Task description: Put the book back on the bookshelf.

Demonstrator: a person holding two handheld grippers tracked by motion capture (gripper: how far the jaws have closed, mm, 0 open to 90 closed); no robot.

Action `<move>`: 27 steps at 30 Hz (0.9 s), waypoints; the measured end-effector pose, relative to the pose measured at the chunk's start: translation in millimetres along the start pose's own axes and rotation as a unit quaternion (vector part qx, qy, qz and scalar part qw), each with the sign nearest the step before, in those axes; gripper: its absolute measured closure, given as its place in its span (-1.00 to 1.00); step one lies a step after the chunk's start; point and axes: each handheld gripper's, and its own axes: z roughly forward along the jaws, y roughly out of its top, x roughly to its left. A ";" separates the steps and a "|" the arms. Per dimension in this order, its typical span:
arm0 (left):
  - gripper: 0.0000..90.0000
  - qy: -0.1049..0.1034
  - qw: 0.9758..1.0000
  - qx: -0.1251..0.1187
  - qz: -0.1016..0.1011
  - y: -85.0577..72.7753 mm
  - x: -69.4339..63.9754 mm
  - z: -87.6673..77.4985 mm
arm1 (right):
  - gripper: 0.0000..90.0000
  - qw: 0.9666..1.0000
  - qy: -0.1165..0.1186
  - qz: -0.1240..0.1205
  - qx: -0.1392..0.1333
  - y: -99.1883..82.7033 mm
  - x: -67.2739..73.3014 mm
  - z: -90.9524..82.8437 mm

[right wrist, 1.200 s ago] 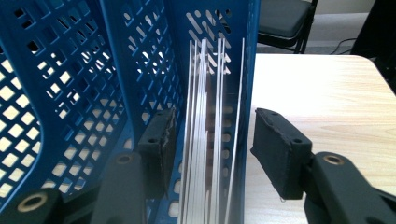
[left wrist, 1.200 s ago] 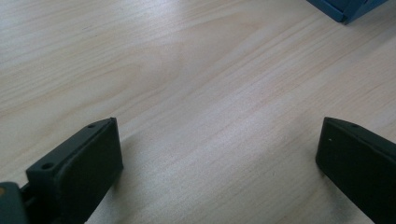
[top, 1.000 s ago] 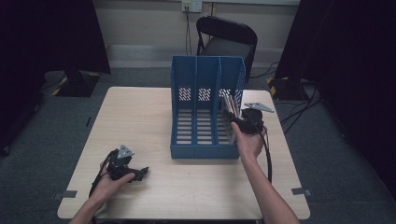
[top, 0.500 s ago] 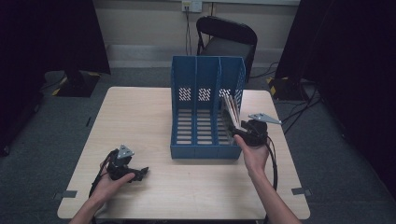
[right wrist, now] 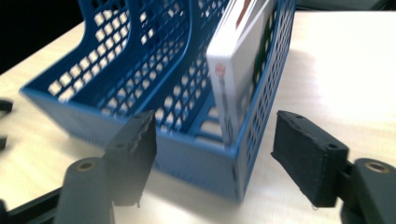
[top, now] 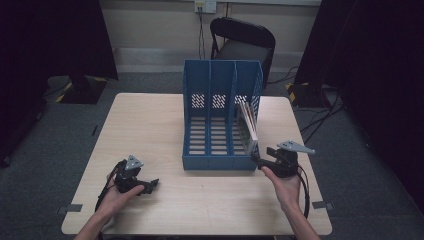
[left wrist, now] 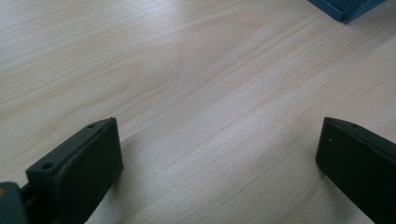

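We note the book (top: 248,124) standing in the right-hand compartment of the blue three-slot file rack (top: 220,116), leaning against the outer wall, its lower end near the rack's low front lip. In the right gripper view the white spine (right wrist: 225,88) sits upright just inside the mesh side.

Right gripper (top: 260,159): just off the rack's front right corner, jaws spread and holding nothing; they have just been opening, with no part of the book between them. In its own view the rack's front corner stands beyond the gap between the two pads.

Left gripper (top: 150,186): resting low at the near left of the wooden table (top: 150,125), well apart from the rack, jaws spread over bare wood, nothing pinched.

Risks, as we judge them:
- The book is leaning, not seated flat; a knock on the rack could tip it against the divider or slide it forward over the low lip.
- The right gripper is close to the rack's corner; a careless sweep could catch the lip and drag the light rack across the table.
- The trailing cable (top: 304,192) could snag the table edge.
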 end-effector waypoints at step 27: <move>-1.00 0.001 1.000 0.000 -0.001 0.0 -0.1 -0.1 | -0.47 0.989 -0.030 -0.044 0.134 -70.5 -30.7 9.4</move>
